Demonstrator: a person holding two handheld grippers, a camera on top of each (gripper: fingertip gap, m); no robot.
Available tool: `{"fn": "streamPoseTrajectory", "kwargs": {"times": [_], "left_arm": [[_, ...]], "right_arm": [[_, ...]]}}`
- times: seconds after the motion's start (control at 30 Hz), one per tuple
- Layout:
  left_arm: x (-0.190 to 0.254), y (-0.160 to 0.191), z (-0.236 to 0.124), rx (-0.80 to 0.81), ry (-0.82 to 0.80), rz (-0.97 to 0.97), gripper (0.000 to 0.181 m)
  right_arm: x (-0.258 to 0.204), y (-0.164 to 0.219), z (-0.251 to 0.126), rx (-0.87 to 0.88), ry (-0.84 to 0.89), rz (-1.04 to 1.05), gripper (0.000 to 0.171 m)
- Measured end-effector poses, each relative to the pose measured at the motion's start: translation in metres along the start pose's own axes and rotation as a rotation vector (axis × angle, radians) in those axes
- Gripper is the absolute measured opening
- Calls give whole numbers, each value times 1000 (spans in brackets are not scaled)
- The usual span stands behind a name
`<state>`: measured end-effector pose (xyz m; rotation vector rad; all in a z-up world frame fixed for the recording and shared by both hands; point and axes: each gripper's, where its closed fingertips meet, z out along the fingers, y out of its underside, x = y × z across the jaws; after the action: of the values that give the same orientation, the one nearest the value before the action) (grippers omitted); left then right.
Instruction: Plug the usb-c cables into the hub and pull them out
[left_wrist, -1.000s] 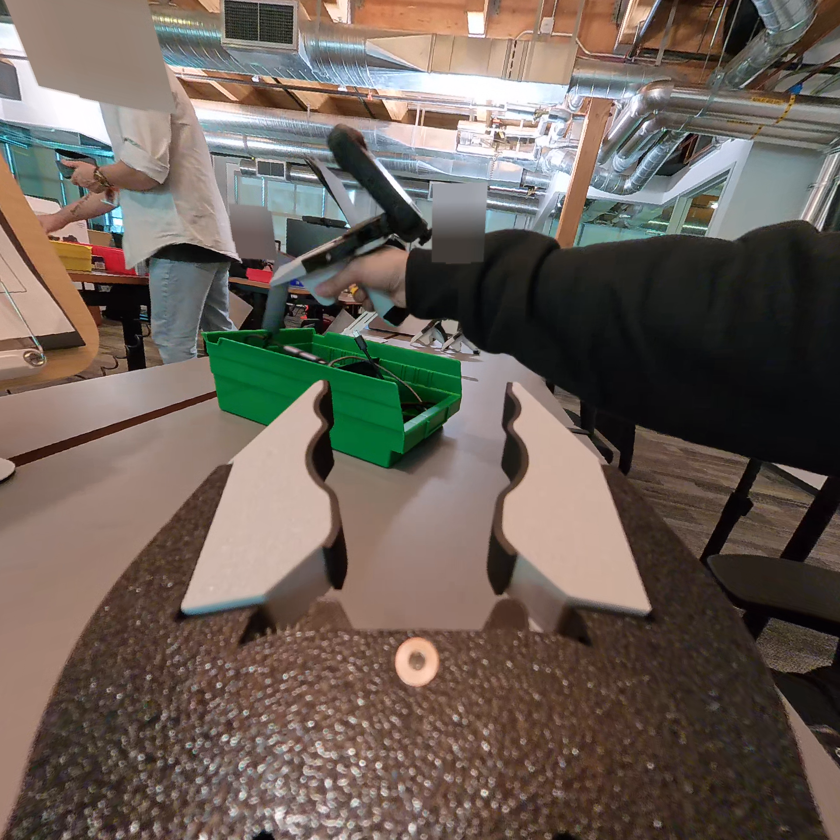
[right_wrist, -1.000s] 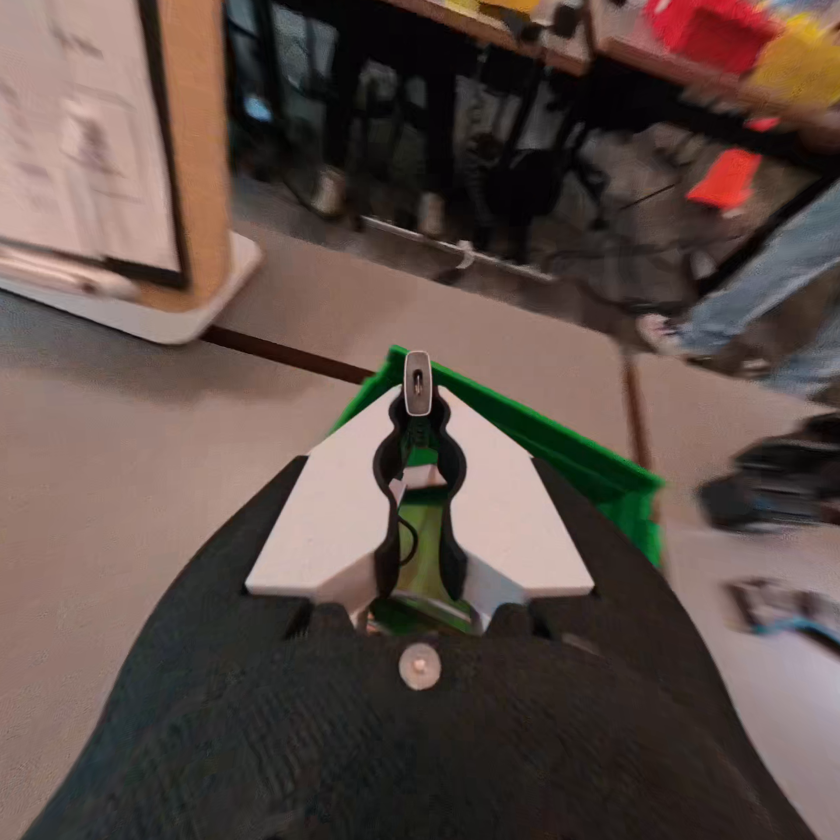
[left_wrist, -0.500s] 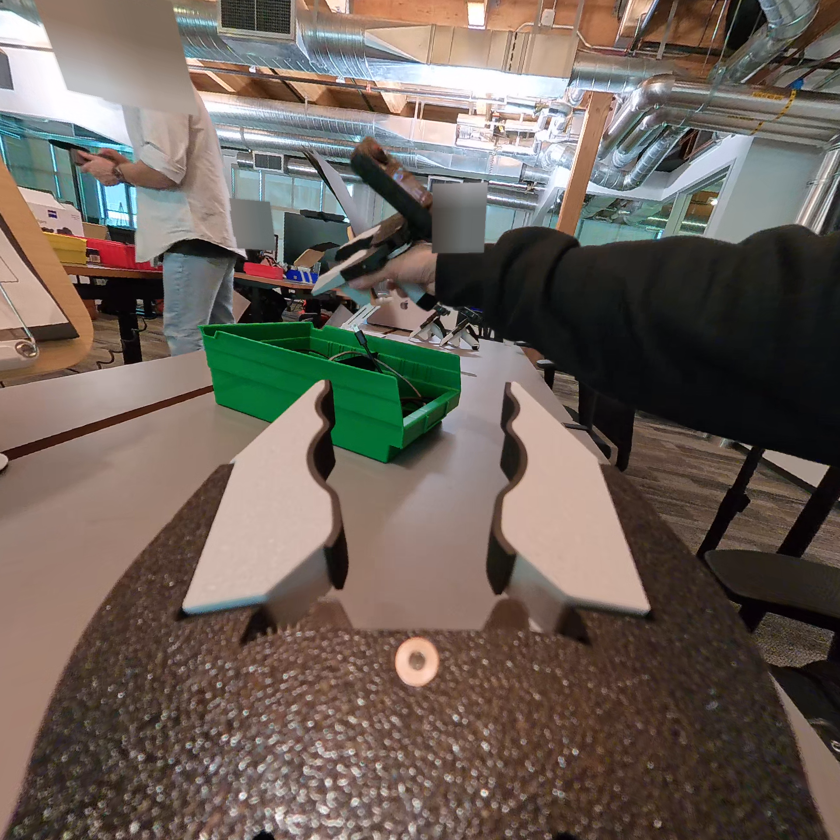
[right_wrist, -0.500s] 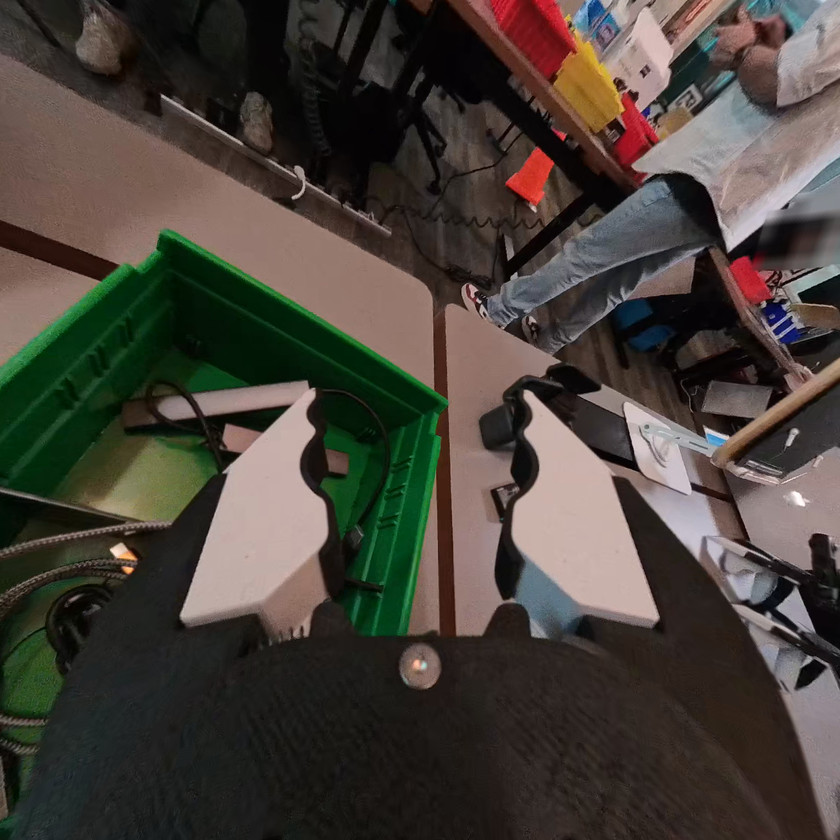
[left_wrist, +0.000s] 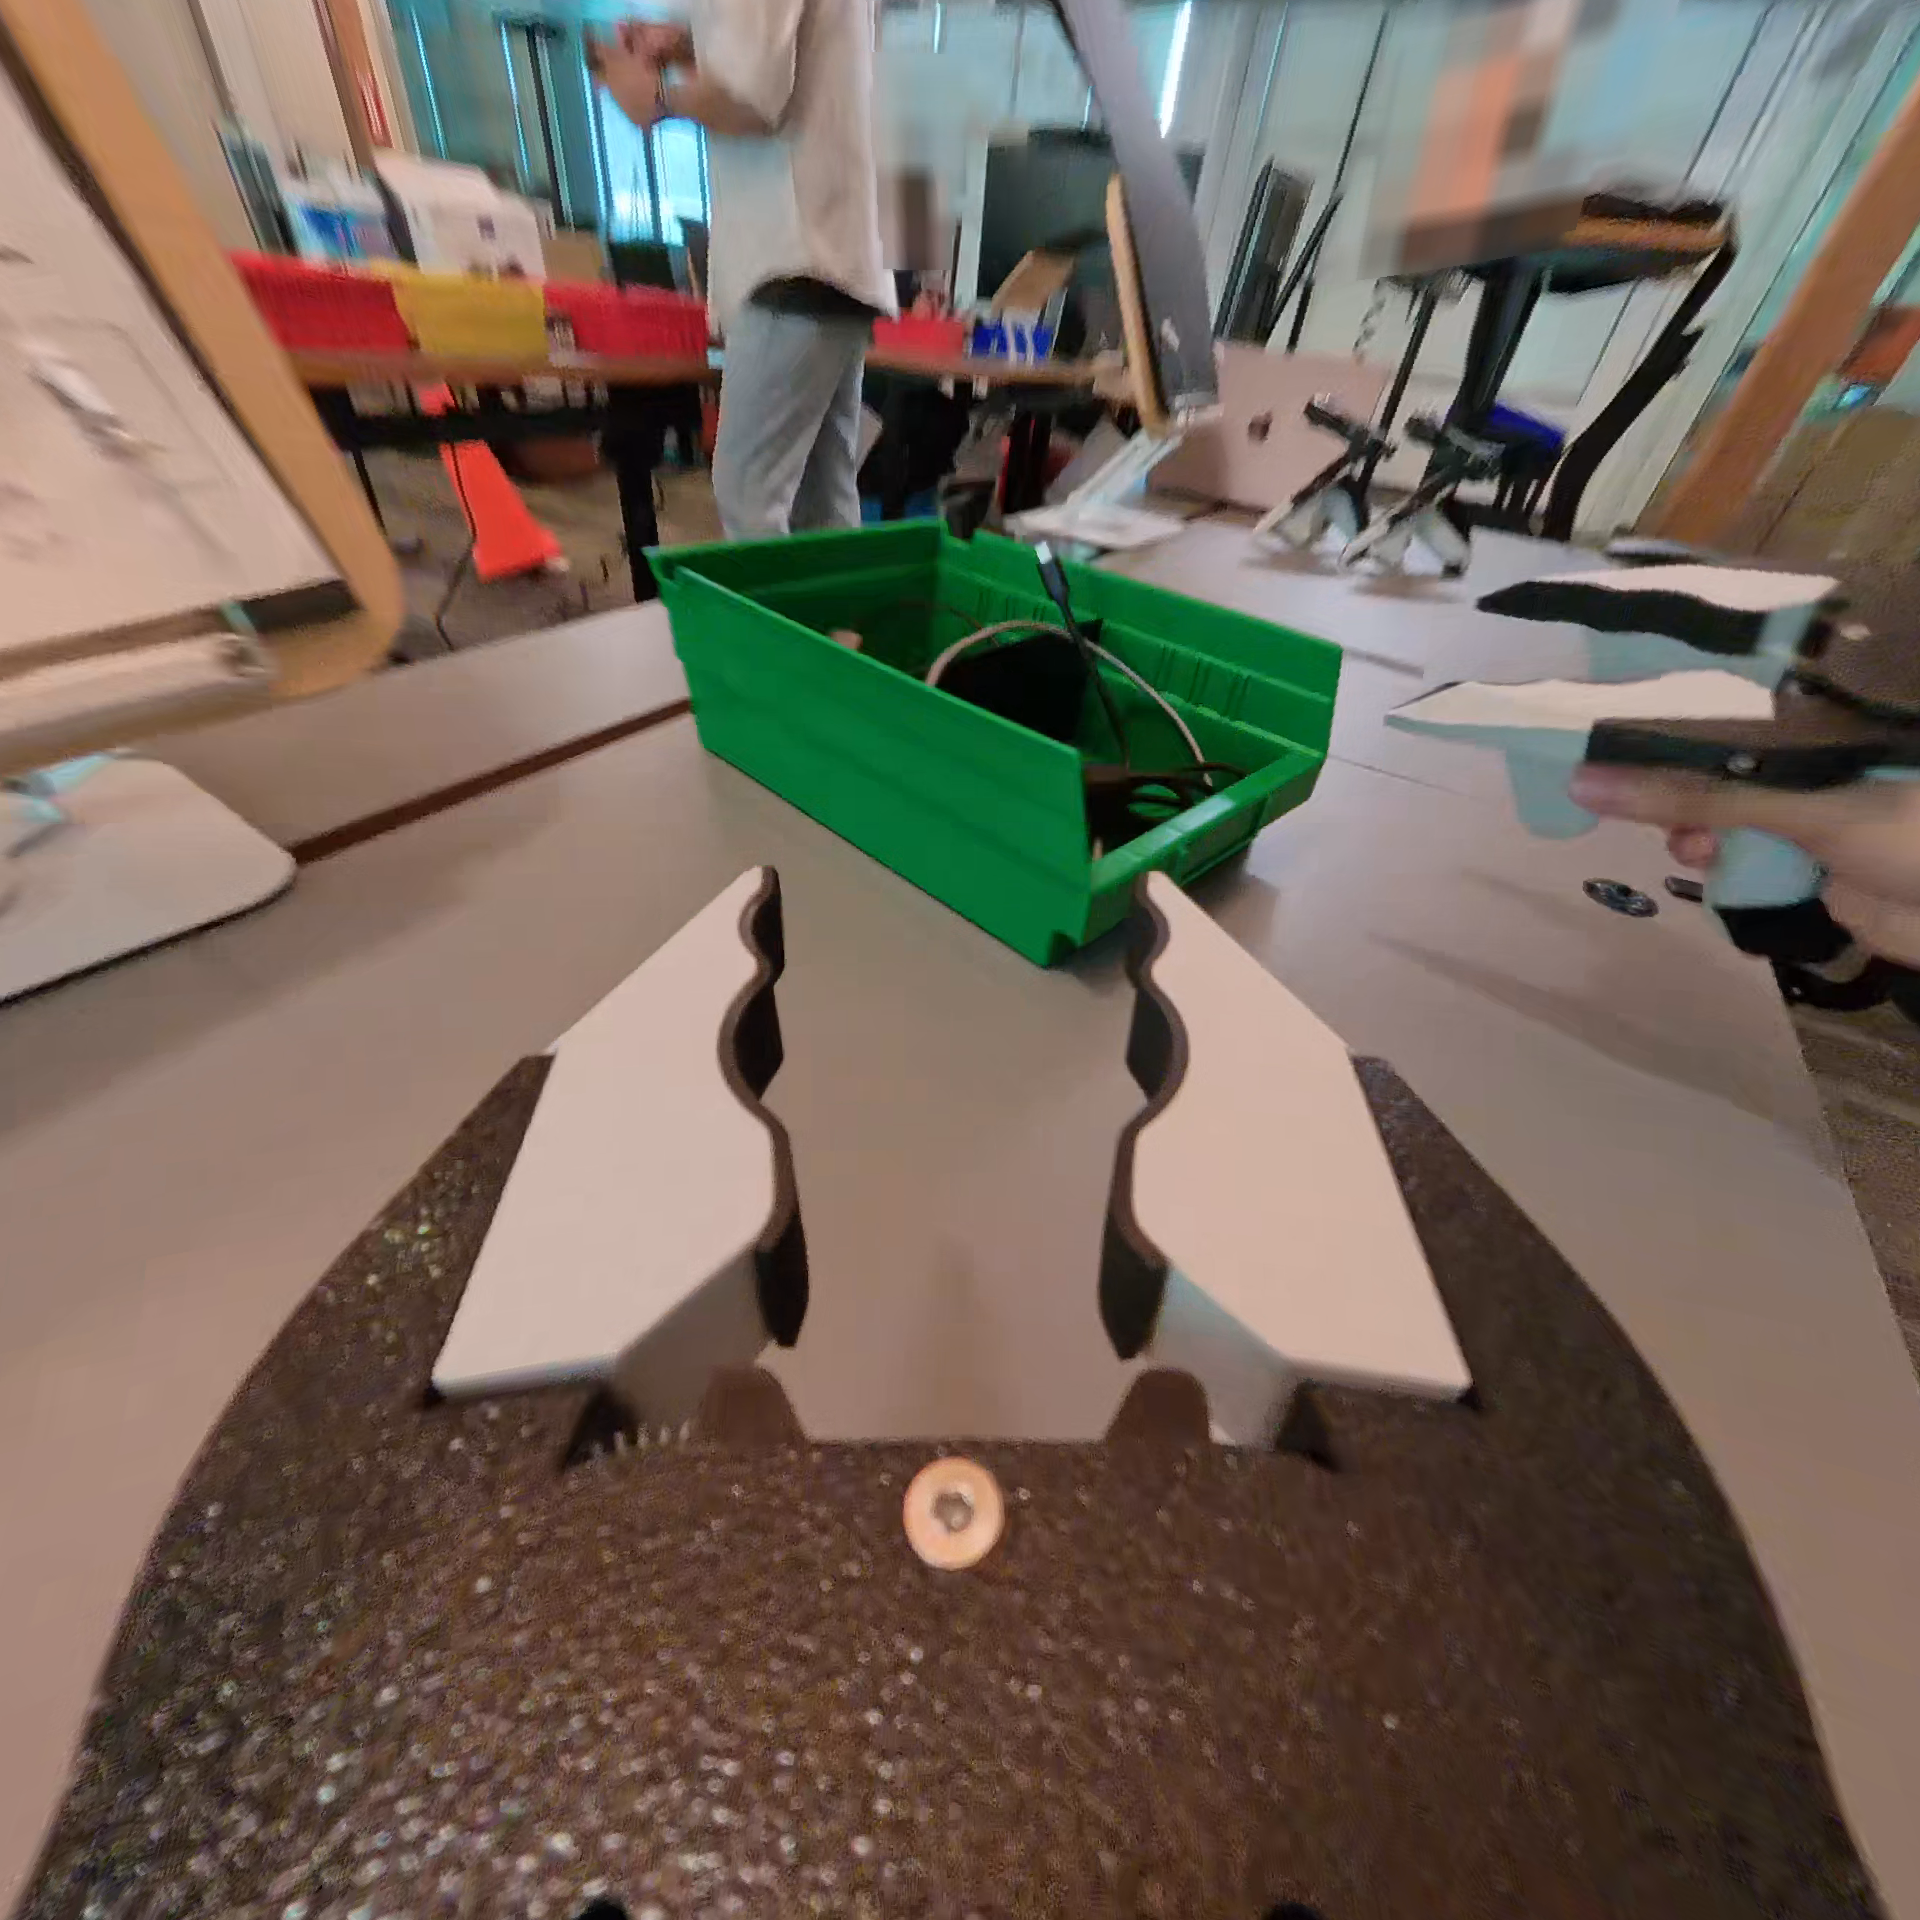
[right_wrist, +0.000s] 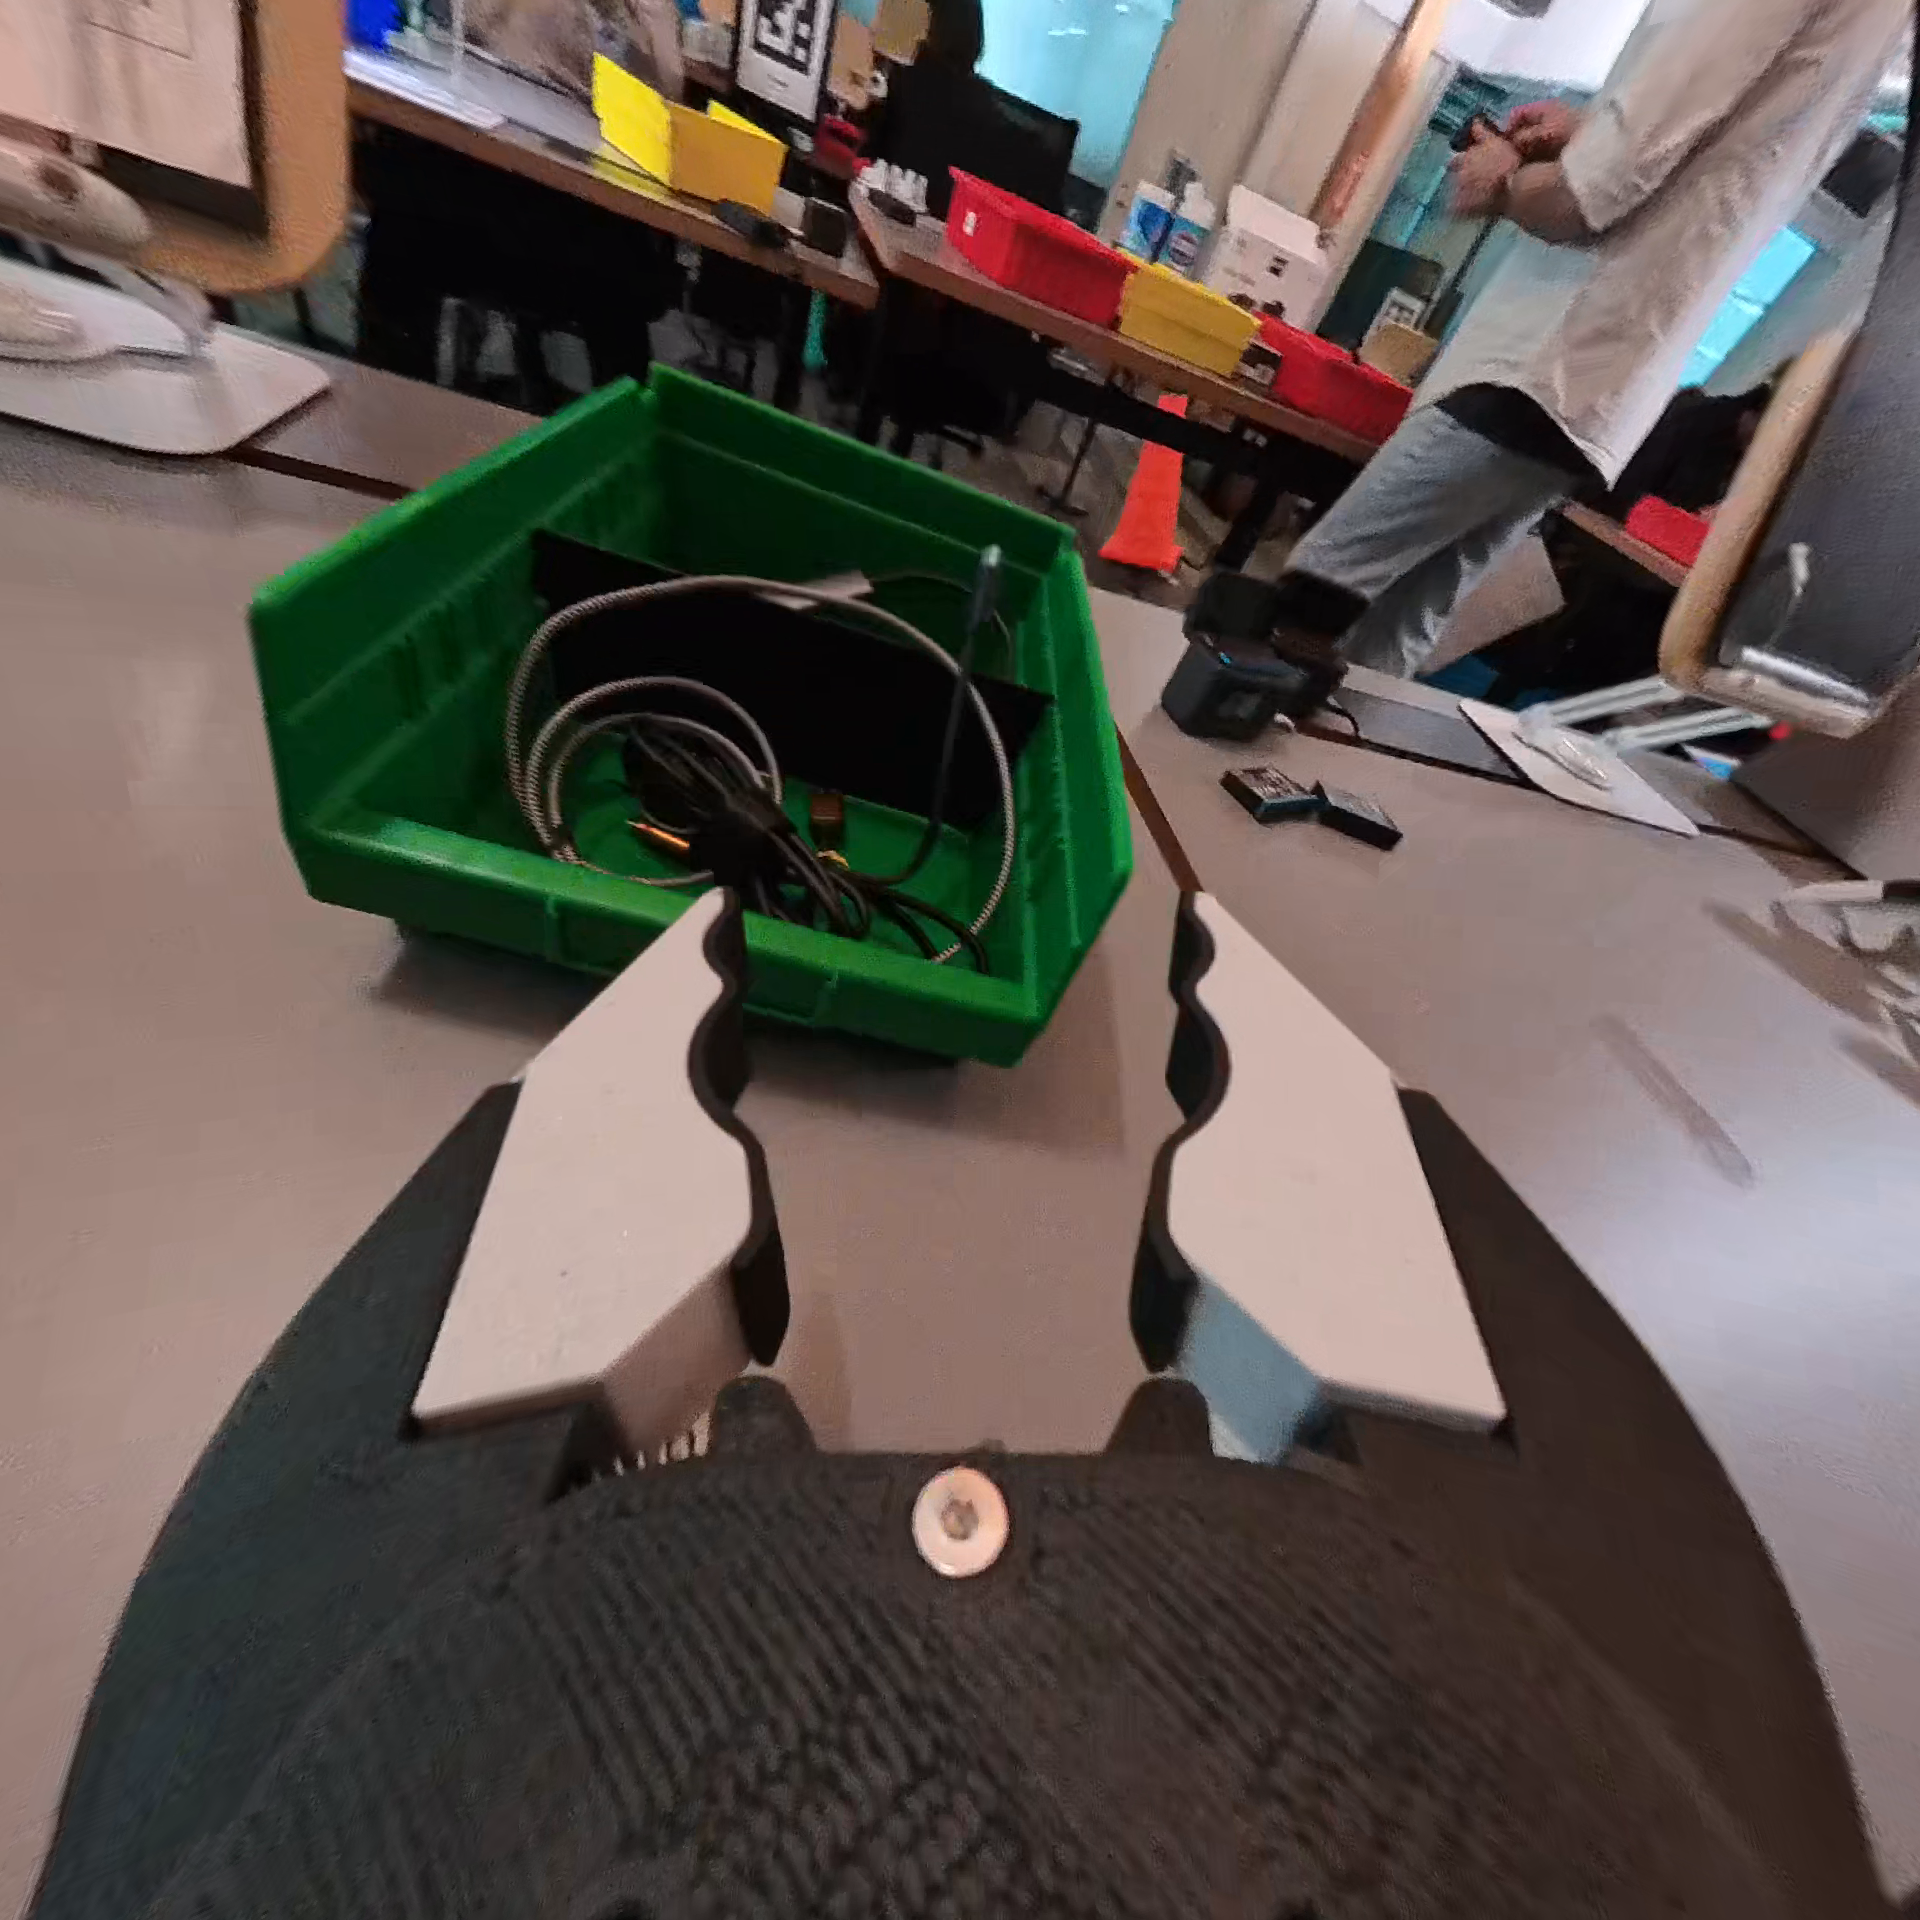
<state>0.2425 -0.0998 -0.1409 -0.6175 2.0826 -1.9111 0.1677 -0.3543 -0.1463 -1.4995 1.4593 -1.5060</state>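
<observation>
A green bin (left_wrist: 914, 769) stands on the grey table and holds coiled cables. In the right wrist view the bin (right_wrist: 416, 644) shows a braided cable (right_wrist: 535, 717), a tangle of black cables (right_wrist: 748, 821) and a black divider (right_wrist: 810, 675). One cable end with its plug (left_wrist: 1047, 566) stands up out of the bin. I cannot make out the hub. My left gripper (left_wrist: 956, 904) is open and empty, just short of the bin's near corner. My right gripper (right_wrist: 956, 914) is open and empty in front of the bin; it also shows in the left wrist view (left_wrist: 1439, 657) to the right of the bin.
Small black blocks (right_wrist: 1309, 805) and a black device (right_wrist: 1236, 675) lie on the table right of the bin. A white stand base (right_wrist: 156, 384) sits at the left. A person (right_wrist: 1558, 312) stands beyond the table. The table edge (left_wrist: 1808, 1091) runs along the right.
My right gripper was shut on a usb-c plug over the bin, then opened, let it go and drew back to the bin's front. My left gripper tipped down toward the bin.
</observation>
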Motion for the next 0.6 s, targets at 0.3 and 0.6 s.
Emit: {"fn": "streamPoseTrajectory", "kwargs": {"times": [0.3, 0.6], "left_arm": [[22, 27, 137, -267, -263, 46, 95], [-5, 49, 134, -301, -357, 114, 8]], "right_arm": [[28, 19, -2, -57, 39, 92, 92], [19, 2, -7, 3, -11, 108, 92]]}}
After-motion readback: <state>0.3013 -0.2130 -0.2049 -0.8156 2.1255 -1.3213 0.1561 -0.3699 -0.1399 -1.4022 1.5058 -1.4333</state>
